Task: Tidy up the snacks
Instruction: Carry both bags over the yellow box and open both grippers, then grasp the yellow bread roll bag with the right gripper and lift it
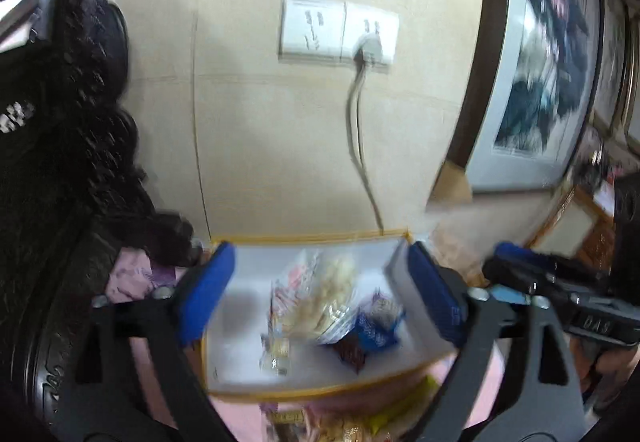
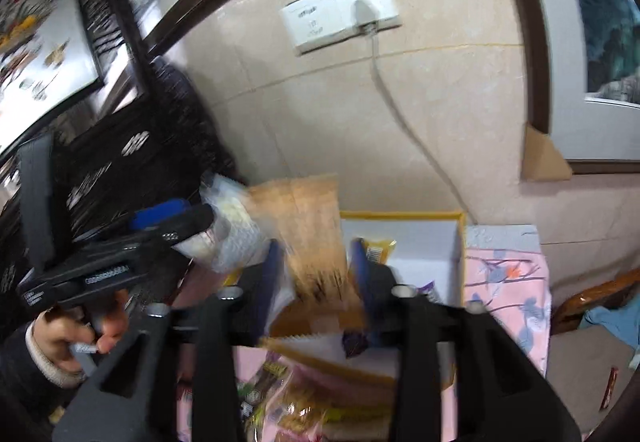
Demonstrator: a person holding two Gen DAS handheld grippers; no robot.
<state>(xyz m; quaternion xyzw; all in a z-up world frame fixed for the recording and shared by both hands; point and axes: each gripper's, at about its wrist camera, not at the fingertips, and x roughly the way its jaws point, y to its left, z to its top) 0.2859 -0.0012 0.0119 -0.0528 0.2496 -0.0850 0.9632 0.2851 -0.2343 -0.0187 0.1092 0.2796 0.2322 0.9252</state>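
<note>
A white box with a yellow rim (image 1: 304, 394) stands against the wall on a pink patterned cloth (image 2: 504, 282). Inside lie a clear bag of pale snacks (image 1: 320, 290), a blue packet (image 1: 376, 326) and a dark brown one (image 1: 348, 352). My left gripper (image 1: 320, 294) hovers over the box, jaws wide open, nothing between the pads. My right gripper (image 2: 316, 274) is open too. A blurred orange packet (image 2: 316, 234) hangs loose between its blue fingers (image 2: 272, 274), over the box's rim (image 2: 400, 216). A white bag (image 2: 236, 230) shows beside the left gripper's tip (image 2: 172, 218).
More loose snack packets (image 2: 280, 402) lie on the cloth in front of the box. Dark carved furniture (image 1: 80, 122) stands at the left. A wall socket (image 1: 340, 30) with a cable hangs above the box, framed pictures (image 1: 552, 54) lean nearby, and a wooden chair (image 2: 592, 294) is at right.
</note>
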